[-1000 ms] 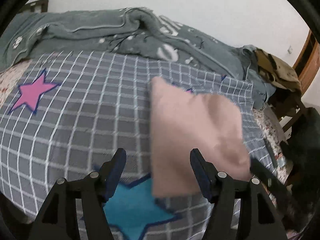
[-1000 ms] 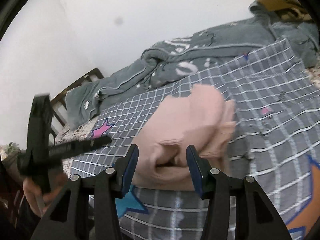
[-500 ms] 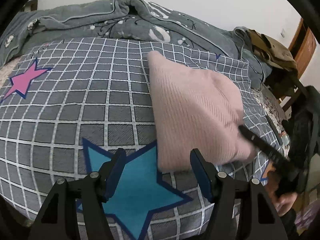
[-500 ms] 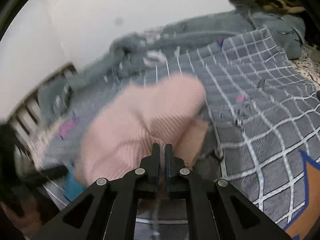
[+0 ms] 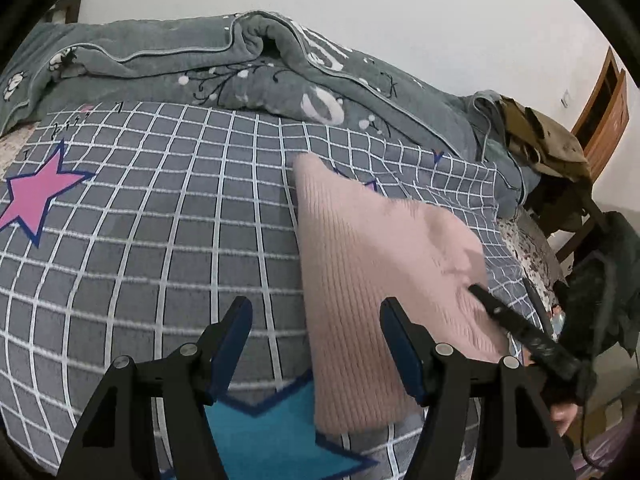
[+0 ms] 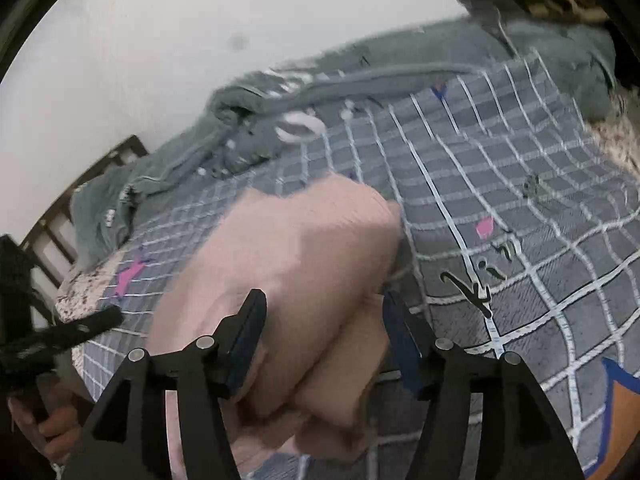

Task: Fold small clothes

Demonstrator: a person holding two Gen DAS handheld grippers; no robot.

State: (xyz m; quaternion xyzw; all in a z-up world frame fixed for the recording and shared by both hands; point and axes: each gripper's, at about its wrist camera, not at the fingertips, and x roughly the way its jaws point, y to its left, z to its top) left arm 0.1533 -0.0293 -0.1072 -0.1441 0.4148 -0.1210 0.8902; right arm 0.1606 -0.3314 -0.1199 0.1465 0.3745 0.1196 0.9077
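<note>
A folded pink knit garment lies on the grey checked bedspread. It also shows in the right wrist view, bunched in layers. My left gripper is open and empty, hovering over the garment's near left edge. My right gripper is open, its fingers on either side of the garment's near folds, not clamped on them. The right gripper appears in the left wrist view at the garment's right edge. The left gripper shows at the left of the right wrist view.
A rumpled grey-green blanket lies along the back by the white wall. A wooden chair with tan clothing stands at the right. A wooden headboard is at the bed's left end. Blue and pink stars mark the bedspread.
My right gripper was shut on the pink garment half a second ago and has opened, letting it go. The garment has settled on the bed. The left gripper stayed open.
</note>
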